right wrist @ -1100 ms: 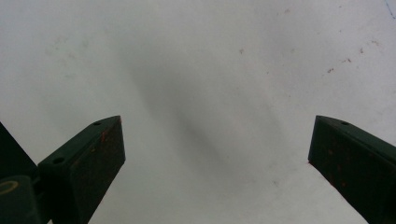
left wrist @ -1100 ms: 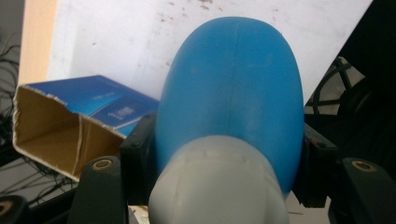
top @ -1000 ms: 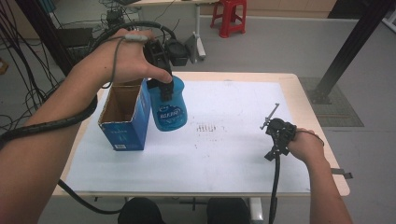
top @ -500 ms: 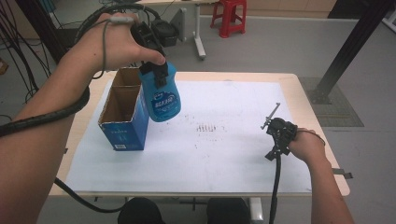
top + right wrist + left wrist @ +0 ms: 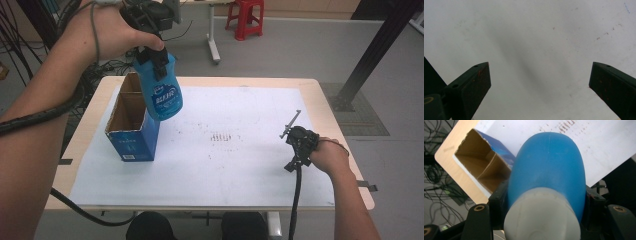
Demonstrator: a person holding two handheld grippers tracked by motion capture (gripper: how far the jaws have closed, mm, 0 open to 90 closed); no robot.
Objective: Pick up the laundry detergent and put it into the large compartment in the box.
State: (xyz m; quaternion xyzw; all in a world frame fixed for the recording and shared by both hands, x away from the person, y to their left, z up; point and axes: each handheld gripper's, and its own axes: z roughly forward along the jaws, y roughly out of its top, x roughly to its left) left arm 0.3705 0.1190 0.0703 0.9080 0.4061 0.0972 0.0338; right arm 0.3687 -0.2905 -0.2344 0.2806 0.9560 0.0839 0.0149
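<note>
Blue bottle (image 5: 161, 90): clamped near its top by the left gripper (image 5: 152, 55), hanging in the air above the open blue carton (image 5: 131, 125) at the table's (image 5: 330, 105) left side. The left gripper view adds the bottle's white cap end (image 5: 541, 217), wedged between both jaws, and the carton's brown cardboard interior beneath. Right gripper (image 5: 295, 145): resting low at the right of the white sheet (image 5: 240, 170); its own view shows the jaws wide apart, nothing between them (only stained white surface ahead).

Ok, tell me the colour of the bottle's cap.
White, on a blue bottle; cap clearest in the left gripper view.
</note>
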